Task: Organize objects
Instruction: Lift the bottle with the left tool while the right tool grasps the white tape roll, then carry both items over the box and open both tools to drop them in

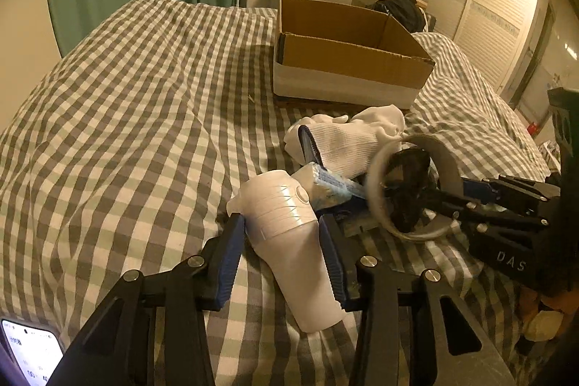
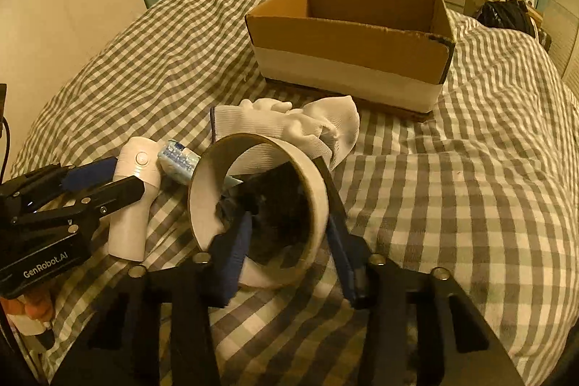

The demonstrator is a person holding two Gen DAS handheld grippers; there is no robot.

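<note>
Barely begun, by the look of it. Bed point(image 1: 126, 118) in checked cover fills both views, carrying everything. Box point(image 1: 347, 56) at upper centre of the left view, open; visible inside looks empty, floor not fully seen. Nothing judged packed yet.

Below the box, all still on the bed in one heap at lower centre: glove point(image 1: 347, 140), white, just in front of the box; tape ring point(image 2: 260, 201), tipped on its rim with something dark inside, unclear what; bottle point(image 1: 293, 241), white, lying tilted at lower centre of the left view; blue-white packet point(image 1: 325, 187) wedged between bottle and ring.

Left claw point(image 1: 282, 237) straddling the bottle, fingers apart, pads near its sides but contact not certain. Right claw point(image 2: 289, 230) spread around the ring, one finger apparently inside, one outside the wall; clamped or not, cannot tell.

Left to do, seemingly: everything — four items to lift into the box.
</note>
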